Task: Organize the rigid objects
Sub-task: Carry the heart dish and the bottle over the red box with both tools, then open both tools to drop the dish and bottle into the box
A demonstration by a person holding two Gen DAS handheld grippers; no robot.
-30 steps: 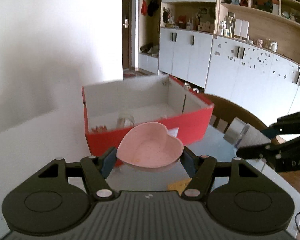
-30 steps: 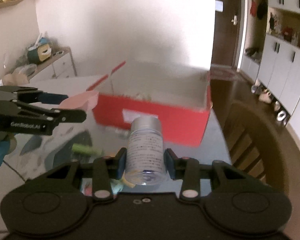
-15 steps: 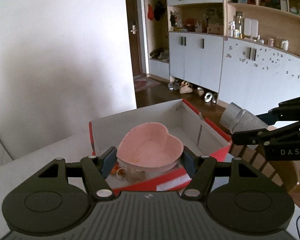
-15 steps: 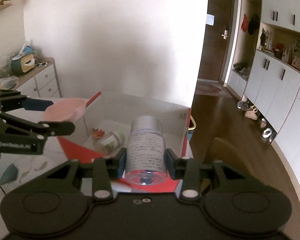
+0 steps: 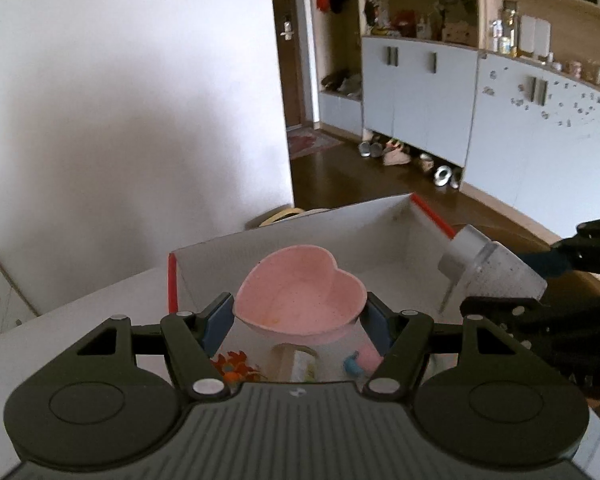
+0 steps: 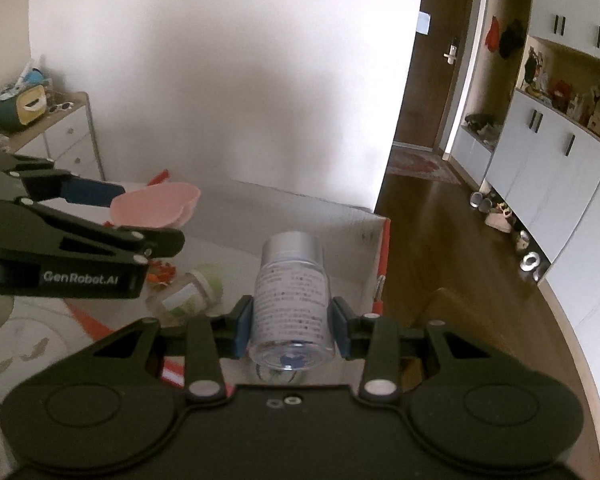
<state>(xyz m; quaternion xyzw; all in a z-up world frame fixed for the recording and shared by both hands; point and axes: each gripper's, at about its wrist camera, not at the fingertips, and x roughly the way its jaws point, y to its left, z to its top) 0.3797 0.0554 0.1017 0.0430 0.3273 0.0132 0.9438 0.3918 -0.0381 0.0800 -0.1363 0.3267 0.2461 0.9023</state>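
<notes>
Both wrist views overlook the box [image 5: 380,216] closely.

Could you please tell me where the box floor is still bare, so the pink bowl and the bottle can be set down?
The box floor looks bare along its far wall and toward the right wall, ahead of the pink bowl and bottle. The near left is crowded: a small jar, an orange toy and a blue-and-pink piece lie there.

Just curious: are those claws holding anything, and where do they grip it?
Left claw pinches a pink heart-shaped bowl by its opposite sides. Right claw clamps a clear bottle around its body.
</notes>
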